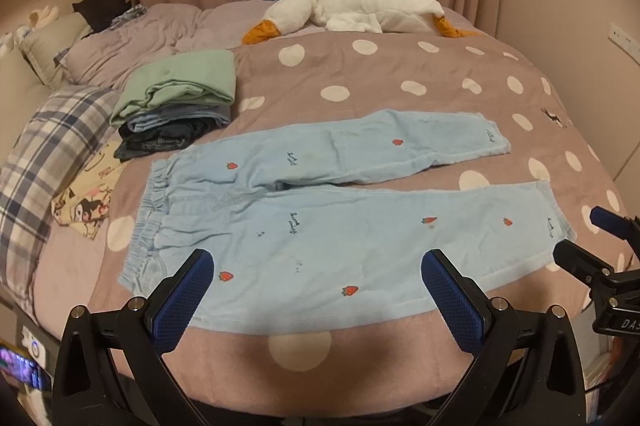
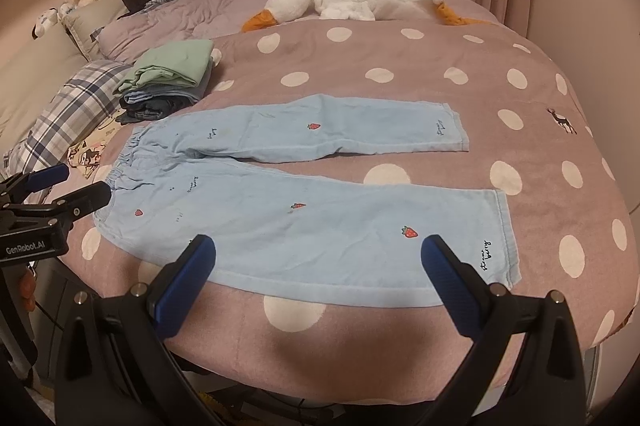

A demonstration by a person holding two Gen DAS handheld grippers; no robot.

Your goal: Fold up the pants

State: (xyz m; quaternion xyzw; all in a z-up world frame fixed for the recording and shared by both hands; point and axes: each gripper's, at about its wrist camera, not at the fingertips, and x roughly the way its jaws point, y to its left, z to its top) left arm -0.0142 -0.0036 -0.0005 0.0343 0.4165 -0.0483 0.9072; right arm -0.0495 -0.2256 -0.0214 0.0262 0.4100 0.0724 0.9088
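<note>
The pants are soft matt cloth, pale blue, with stitched strawberry motifs and a gathered elastic waistband at 9 o'clock. The blanket beneath is matt, slightly napped fabric with white dots. The left gripper and right gripper have matt black plastic arms, bright metal pivot screws and blue finger pads with a fine cross-hatched texture. At 12 o'clock, the goose toy is fluffy plush.

Small dark embroidered lettering on light blue strawberry-print pants: mostly too small to read. Black right gripper cut off by left view's edge. Cartoon-print cream cloth partly hidden under folded clothes stack.
</note>
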